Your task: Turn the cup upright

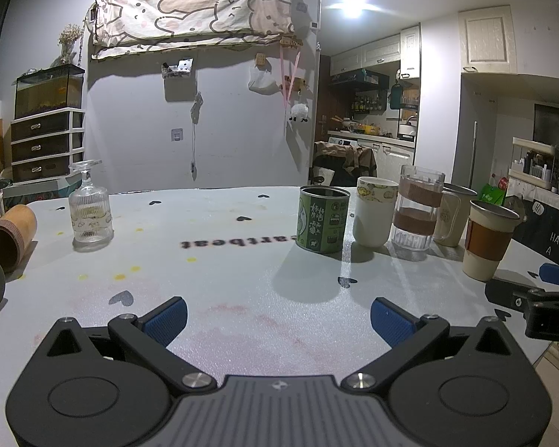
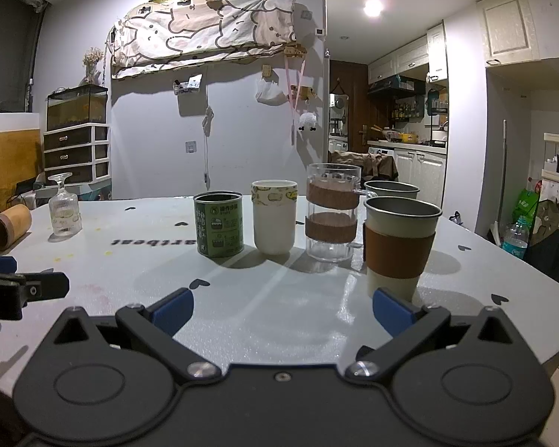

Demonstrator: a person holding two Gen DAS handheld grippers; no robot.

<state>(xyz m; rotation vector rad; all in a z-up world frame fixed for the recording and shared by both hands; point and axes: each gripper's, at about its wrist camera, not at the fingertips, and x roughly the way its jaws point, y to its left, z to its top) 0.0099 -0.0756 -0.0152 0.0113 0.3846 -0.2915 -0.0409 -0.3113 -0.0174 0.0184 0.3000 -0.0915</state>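
Observation:
A brown wooden cup (image 1: 9, 237) lies on its side at the table's far left, mouth toward me; it also shows in the right wrist view (image 2: 8, 226). A ribbed glass (image 1: 90, 213) stands upside down, foot up, near it (image 2: 64, 211). My left gripper (image 1: 278, 319) is open and empty, low over the table's front. My right gripper (image 2: 282, 312) is open and empty, its right finger (image 2: 393, 313) just in front of a metal cup with a brown sleeve (image 2: 400, 246).
A row of upright cups stands at mid right: a green tin (image 2: 218, 223), a white cup (image 2: 274, 221), a glass mug with brown bands (image 2: 331, 212), a further metal cup (image 2: 391, 188). The table edge (image 2: 540, 279) curves off right.

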